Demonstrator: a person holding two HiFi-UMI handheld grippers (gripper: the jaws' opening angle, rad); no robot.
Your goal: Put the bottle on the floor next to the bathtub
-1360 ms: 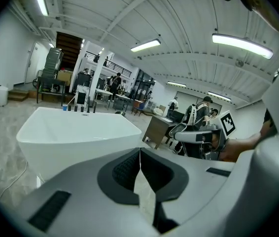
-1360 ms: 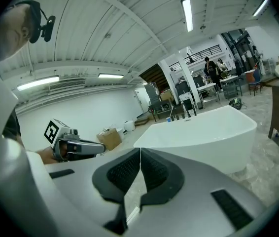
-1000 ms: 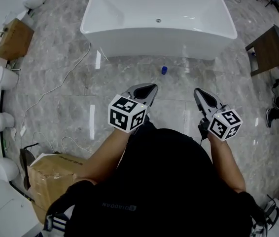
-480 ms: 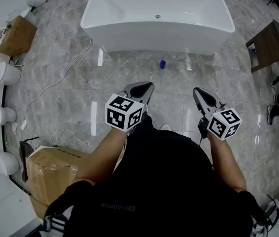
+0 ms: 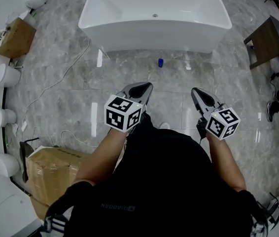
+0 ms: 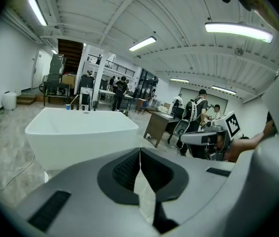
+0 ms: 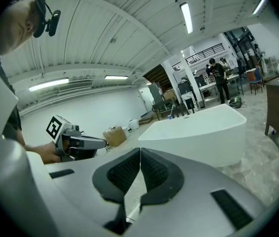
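A small blue bottle (image 5: 160, 62) stands on the marble floor just in front of the white bathtub (image 5: 154, 19), near its middle. My left gripper (image 5: 140, 90) is held at waist height, well back from the bottle, its jaws shut with nothing between them. My right gripper (image 5: 200, 96) hovers beside it to the right, also shut and empty. In the left gripper view the tub (image 6: 80, 132) fills the left half beyond the closed gripper (image 6: 139, 152). The right gripper view shows the tub (image 7: 198, 132) behind its closed gripper (image 7: 140, 152).
A cardboard box (image 5: 55, 174) sits on the floor at my left, another box (image 5: 14, 36) by the wall with white fixtures (image 5: 4, 75). A white cable (image 5: 60, 80) trails across the floor. A dark wooden table (image 5: 270, 43) stands right of the tub. People stand in the background.
The view has drifted back from the tub; bottle and tub sit slightly higher in the head view. Both grippers stay shut and keep their places in front of me.
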